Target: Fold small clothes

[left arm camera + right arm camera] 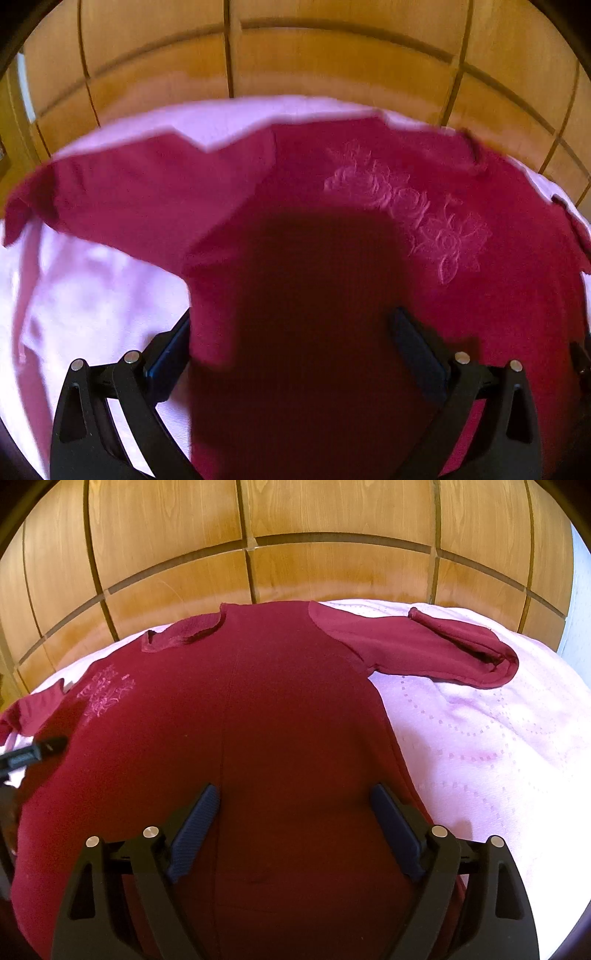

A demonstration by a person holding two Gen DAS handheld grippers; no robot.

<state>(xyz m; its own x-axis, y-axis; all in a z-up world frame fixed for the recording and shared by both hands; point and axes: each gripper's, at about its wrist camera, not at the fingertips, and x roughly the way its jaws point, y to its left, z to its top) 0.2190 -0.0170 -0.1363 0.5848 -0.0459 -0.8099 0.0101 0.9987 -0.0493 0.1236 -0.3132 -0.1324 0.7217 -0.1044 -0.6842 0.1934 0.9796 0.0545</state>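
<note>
A small dark red long-sleeved top (258, 709) lies spread flat on a pink bedspread (480, 738), neck toward the wooden wall. It has a pink flower print (410, 206) on the chest. Its right sleeve (436, 646) stretches out with the cuff folded back. Its left sleeve (122, 192) stretches to the left. My left gripper (291, 325) is open, jaws wide apart over the top's left side edge. My right gripper (295, 797) is open, jaws wide apart over the top's body. The left gripper's fingertip (48, 747) shows at the far left of the right wrist view.
A wooden panelled wall (295, 535) stands right behind the bed. Bare pink bedspread (92, 295) lies to the left of the top and to its right.
</note>
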